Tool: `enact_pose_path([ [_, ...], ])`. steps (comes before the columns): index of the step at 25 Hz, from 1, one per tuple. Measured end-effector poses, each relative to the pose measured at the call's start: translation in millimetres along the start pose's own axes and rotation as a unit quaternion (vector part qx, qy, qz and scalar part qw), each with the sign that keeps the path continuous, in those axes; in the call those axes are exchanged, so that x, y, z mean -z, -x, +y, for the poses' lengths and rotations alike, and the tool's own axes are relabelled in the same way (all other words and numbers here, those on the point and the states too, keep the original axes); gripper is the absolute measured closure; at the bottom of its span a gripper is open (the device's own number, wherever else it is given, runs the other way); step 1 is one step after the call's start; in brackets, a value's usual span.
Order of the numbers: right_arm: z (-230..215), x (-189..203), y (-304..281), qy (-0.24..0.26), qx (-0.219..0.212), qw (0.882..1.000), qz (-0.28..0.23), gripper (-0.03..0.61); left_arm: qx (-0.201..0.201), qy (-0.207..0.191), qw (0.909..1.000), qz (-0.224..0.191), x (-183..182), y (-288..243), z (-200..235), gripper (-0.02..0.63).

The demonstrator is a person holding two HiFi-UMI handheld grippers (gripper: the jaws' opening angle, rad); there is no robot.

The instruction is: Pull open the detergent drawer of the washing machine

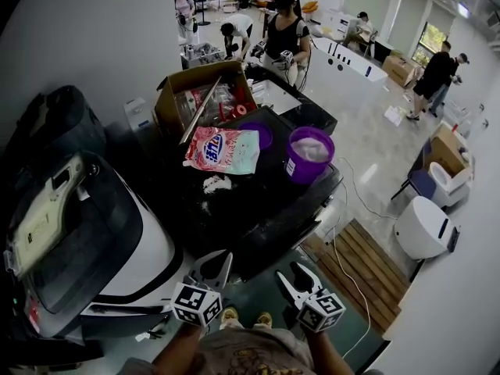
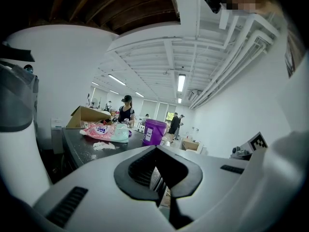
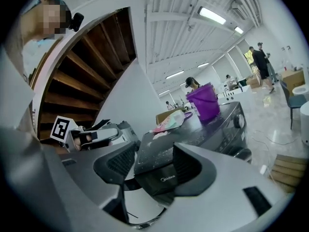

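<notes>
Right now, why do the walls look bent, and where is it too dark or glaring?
Head view: the wide lens curves the room, corners go black, the washing machine top is dim. Left gripper view: the ceiling lamp glares, beams bow. Right gripper view: the wooden stairs sit in shadow, the strip lights are overexposed.

On top of the washing machine (image 1: pixel 258 209) you have a purple bucket (image 1: pixel 308 155) at its right edge, a pink detergent bag (image 1: pixel 223 151) mid-top and a cardboard box (image 1: pixel 205 92) at its far edge. Your left gripper (image 1: pixel 211 266) and right gripper (image 1: pixel 292 276) hover at its near corner.
</notes>
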State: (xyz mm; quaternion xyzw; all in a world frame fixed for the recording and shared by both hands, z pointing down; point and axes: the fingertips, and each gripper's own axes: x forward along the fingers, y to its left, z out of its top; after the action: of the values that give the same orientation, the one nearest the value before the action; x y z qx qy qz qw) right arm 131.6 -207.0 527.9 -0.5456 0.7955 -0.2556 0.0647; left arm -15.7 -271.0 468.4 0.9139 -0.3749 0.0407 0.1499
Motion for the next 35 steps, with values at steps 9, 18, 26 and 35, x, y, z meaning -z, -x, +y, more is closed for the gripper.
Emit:
enact_pose_path([
  [9, 1.7, 19.3, -34.2, -0.127, -0.051, 0.991, -0.001, 0.181, -0.018, -0.009, 0.9997, 0.014, 5.8, 2.4, 11.0, 0.594],
  [18, -21.7, 71.7, -70.4, -0.195, -0.081, 0.977, 0.037, 0.176, -0.033, -0.002, 0.9993, 0.019, 10.4, 7.3, 17.4, 0.594],
  [26, -40.3, 127.9, -93.6, -0.254, -0.097, 0.960, 0.074, 0.170, -0.055, 0.005, 0.9979, 0.033, 23.1, 21.7, 21.8, 0.594],
  [35, -34.7, 115.3, -113.3, -0.313, -0.182, 0.932, 0.010, 0.175, -0.062, 0.002, 0.9969, 0.049, 33.1, 33.1, 18.8, 0.594],
])
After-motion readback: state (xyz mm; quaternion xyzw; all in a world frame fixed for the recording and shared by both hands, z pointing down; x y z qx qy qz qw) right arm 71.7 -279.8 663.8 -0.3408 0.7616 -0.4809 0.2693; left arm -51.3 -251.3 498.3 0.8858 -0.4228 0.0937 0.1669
